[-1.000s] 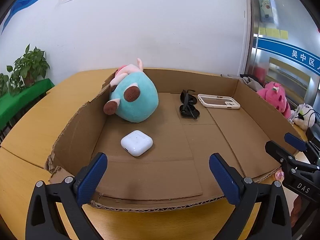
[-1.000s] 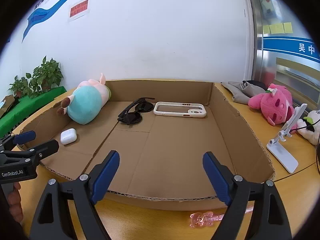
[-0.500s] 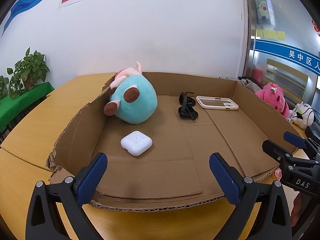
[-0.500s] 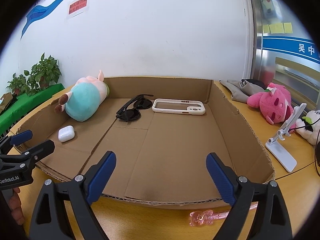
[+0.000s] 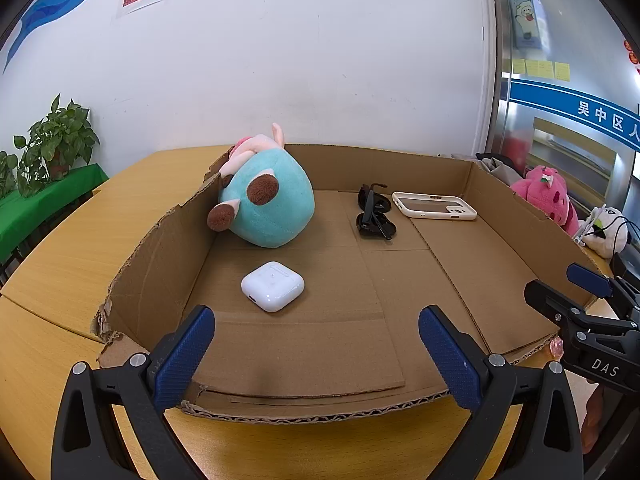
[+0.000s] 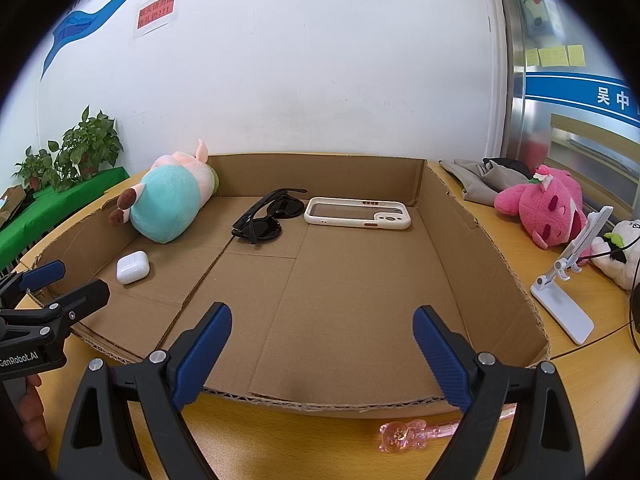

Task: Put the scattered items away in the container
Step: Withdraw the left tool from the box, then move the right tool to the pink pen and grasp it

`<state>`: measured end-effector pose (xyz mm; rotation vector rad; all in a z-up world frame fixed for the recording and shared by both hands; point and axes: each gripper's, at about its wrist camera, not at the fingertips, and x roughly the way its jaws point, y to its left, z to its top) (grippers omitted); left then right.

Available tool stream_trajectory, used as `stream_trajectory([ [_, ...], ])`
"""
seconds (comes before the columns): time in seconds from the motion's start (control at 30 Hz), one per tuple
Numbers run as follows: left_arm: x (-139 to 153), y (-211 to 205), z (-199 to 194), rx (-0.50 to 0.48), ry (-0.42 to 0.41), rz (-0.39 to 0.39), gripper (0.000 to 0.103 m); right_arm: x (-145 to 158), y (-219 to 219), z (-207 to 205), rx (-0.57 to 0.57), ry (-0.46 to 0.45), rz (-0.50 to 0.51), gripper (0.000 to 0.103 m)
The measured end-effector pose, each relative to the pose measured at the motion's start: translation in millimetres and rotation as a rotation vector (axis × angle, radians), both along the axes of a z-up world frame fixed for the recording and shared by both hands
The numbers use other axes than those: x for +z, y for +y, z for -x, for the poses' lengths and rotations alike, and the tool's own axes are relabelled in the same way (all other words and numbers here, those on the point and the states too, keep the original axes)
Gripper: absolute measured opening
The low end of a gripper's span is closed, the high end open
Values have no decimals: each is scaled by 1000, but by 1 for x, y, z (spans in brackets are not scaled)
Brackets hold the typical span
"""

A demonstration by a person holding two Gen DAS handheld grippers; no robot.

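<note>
My left claw (image 5: 316, 344) hangs spread wide and empty before the corrugated cardboard box (image 6: 472, 232). Inside lie a rounded teal plush (image 6: 168, 206) against the left wall, a glossy white earbud case (image 6: 133, 267) near it, black folded sunglasses (image 6: 268, 218), and a white rounded-rectangle phone case (image 6: 357, 218). My right claw (image 6: 322, 350) gapes open too; a translucent pink bear-shaped stick (image 6: 404, 436) lies on the wooden table (image 6: 280, 444) outside the front wall.

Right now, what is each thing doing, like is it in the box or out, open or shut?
left hand-held gripper: open, empty
right hand-held gripper: open, empty
cardboard box: open-topped
plush toy: inside, on its side
sunglasses: inside, folded
phone case: inside, flat
earbud case: inside, shut
pink toy wand: outside, on table
</note>
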<state>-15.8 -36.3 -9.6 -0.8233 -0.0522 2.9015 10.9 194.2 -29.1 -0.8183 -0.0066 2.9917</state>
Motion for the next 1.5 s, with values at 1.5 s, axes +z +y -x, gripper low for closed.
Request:
stream_trajectory([
  [1.5, 9, 73, -57, -69, -161, 6, 103, -48, 156, -15, 551, -448, -83, 80],
])
